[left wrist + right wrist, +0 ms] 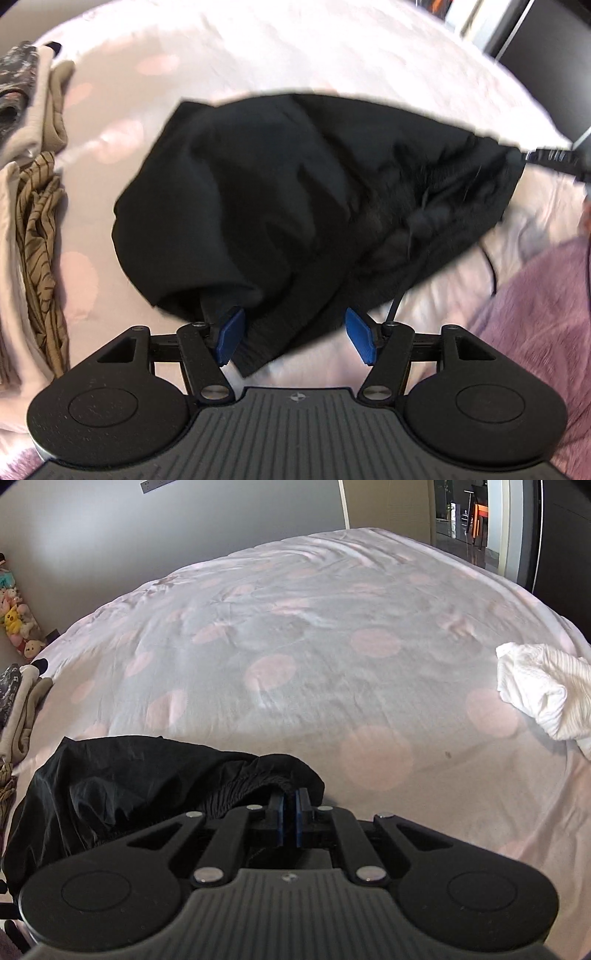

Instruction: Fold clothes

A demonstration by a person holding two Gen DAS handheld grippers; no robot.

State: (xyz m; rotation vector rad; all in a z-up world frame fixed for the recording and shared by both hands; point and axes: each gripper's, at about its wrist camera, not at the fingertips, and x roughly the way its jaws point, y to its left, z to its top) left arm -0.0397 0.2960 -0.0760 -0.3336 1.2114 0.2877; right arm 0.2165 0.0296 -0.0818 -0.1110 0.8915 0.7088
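Note:
A black garment point(295, 206) hangs bunched above the pink spotted bed. My left gripper point(293, 332) is open, its blue pads wide apart, with the garment's ribbed hem hanging between them and touching the left pad point(231, 334). My right gripper point(293, 818) is shut on the garment's gathered edge point(147, 786), which drapes to its left. In the left wrist view the right gripper point(554, 157) holds the garment's far right corner taut.
Folded clothes point(33, 184), beige, striped brown and dark patterned, are stacked at the bed's left edge. A crumpled white garment point(543, 690) lies at the right. A mauve fuzzy blanket point(535, 314) is at the near right. Plush toys point(16, 620) line the wall.

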